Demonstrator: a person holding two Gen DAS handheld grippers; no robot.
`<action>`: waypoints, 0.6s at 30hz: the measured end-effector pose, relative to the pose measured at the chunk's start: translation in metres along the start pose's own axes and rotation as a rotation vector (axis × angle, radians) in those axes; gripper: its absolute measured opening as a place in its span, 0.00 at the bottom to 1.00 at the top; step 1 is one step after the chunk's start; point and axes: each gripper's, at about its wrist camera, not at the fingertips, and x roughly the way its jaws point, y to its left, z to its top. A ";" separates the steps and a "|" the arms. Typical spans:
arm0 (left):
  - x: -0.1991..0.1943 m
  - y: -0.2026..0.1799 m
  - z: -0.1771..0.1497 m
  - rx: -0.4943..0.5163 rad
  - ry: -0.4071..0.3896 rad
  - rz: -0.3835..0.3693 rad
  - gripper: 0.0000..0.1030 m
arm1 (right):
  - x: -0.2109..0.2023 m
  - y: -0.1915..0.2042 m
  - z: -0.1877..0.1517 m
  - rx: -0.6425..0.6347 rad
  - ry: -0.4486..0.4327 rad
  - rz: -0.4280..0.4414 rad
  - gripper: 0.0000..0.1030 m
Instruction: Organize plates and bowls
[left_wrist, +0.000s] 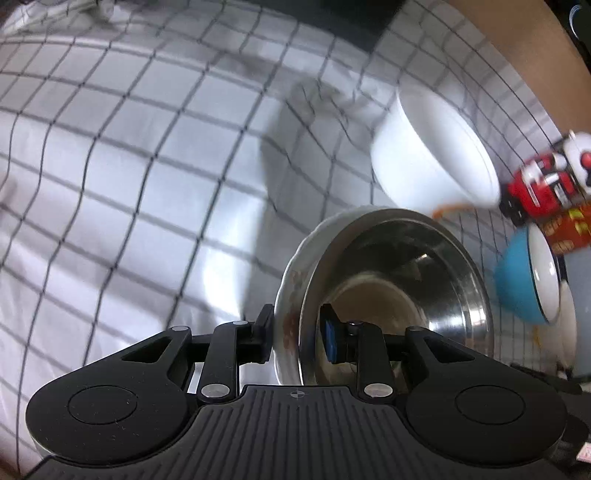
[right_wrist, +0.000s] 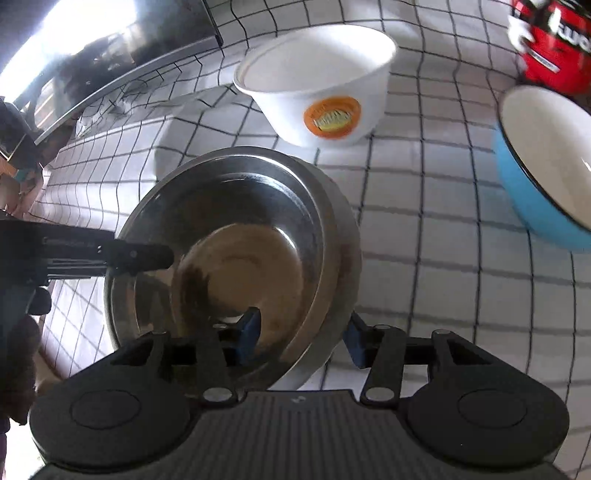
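The left gripper (left_wrist: 297, 338) was seen straddling the near rims of a steel bowl (left_wrist: 399, 280) nested in a white dish (left_wrist: 291, 280), its jaws part-spread with the left pad seemingly touching the dish and the right pad just clear inside the steel, while the right gripper (right_wrist: 301, 338) bracketed the opposite rims, spread and seemingly not pinching. The stack was judged to be steadied from both sides on the checked cloth (left_wrist: 110, 166) so that nesting could be settled. An orange label on the white bowl (right_wrist: 317, 85) was shown only in the right view, as was the blue bowl's (right_wrist: 543, 166) white inside, the blue bowl lying farthest right.
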 end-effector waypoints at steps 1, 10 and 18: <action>0.001 0.001 0.004 -0.007 -0.007 0.002 0.28 | 0.002 0.001 0.003 -0.001 -0.003 -0.004 0.47; -0.017 0.001 0.005 0.020 -0.081 0.021 0.27 | 0.008 0.007 0.008 0.007 -0.025 -0.002 0.48; -0.084 -0.041 0.013 0.210 -0.333 0.060 0.28 | -0.080 -0.016 -0.030 0.077 -0.277 -0.152 0.48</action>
